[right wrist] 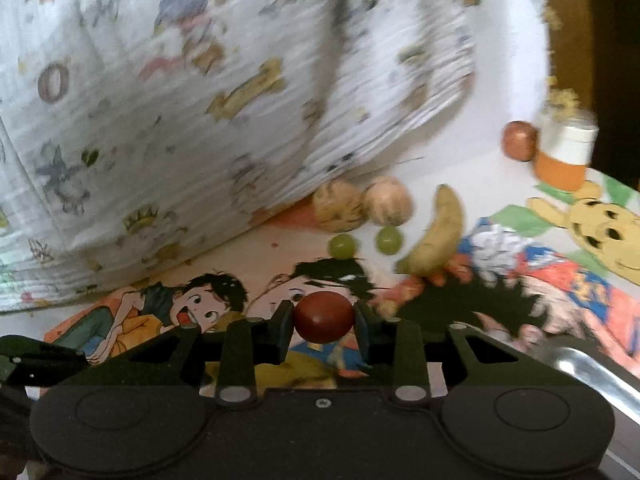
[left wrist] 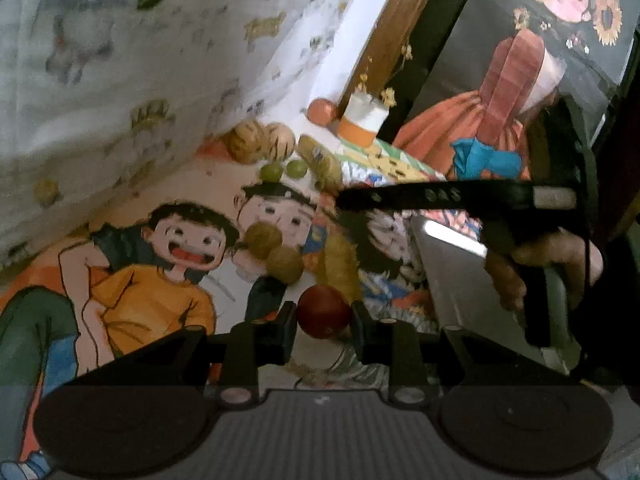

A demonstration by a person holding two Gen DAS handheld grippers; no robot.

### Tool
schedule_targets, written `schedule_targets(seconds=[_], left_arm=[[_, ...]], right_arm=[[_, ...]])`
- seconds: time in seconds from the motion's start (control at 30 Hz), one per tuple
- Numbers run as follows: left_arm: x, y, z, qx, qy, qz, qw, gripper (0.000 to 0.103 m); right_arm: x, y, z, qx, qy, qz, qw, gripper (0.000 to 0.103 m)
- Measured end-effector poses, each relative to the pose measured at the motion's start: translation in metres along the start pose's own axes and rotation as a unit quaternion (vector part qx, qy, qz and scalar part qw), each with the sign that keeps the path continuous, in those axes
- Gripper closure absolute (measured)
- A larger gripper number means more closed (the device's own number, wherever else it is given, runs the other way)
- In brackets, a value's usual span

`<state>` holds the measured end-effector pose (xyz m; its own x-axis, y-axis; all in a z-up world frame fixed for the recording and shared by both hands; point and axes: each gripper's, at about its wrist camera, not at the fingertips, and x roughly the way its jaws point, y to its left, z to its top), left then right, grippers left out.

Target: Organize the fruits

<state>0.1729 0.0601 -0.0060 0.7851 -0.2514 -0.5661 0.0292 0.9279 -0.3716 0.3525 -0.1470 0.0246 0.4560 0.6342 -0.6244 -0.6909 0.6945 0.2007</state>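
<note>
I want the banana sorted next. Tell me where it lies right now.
In the right wrist view the banana lies on the cartoon mat, ahead and right of the right gripper, just right of two green grapes and below the orange-and-white cup.

I see a cartoon-printed table cover [right wrist: 520, 280] carrying a banana [right wrist: 436, 236], two green grapes [right wrist: 343, 246], two striped round fruits [right wrist: 340, 206], two brownish fruits [left wrist: 264, 240] touching each other, and an orange-and-white cup [right wrist: 564, 156].
</note>
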Motion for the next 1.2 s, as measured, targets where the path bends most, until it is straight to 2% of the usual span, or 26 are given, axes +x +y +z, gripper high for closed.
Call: schedule_targets(seconds=[0.2,0.33,0.53,0.77,0.97,1.2], left_arm=[[0.008,-0.031,0.015,0.001,-0.033,-0.002,0.9995,0.072],[0.025,-0.060,0.025,0.010,-0.039,-0.015,0.9991,0.072],[0.062,-0.102,0.032,0.029,-0.021,-0.043,0.9984,0.072],[0.104,-0.135,0.021,0.063,0.015,-0.048,0.9967,0.071],[0.124,-0.146,0.015,0.086,0.036,-0.038,0.9949,0.071],[0.133,-0.145,0.011,0.087,0.049,-0.034,0.9944,0.071]], right_arm=[[-0.041,-0.036,-0.007,0.029,-0.026,-0.046,0.998,0.068],[-0.063,-0.063,-0.019,0.050,-0.033,-0.081,0.995,0.069],[-0.078,-0.099,-0.040,0.072,-0.023,-0.130,0.989,0.069],[-0.078,-0.125,-0.063,0.088,-0.005,-0.172,0.981,0.069],[-0.074,-0.134,-0.073,0.094,0.005,-0.185,0.978,0.069],[-0.070,-0.134,-0.075,0.091,0.010,-0.184,0.979,0.068]])
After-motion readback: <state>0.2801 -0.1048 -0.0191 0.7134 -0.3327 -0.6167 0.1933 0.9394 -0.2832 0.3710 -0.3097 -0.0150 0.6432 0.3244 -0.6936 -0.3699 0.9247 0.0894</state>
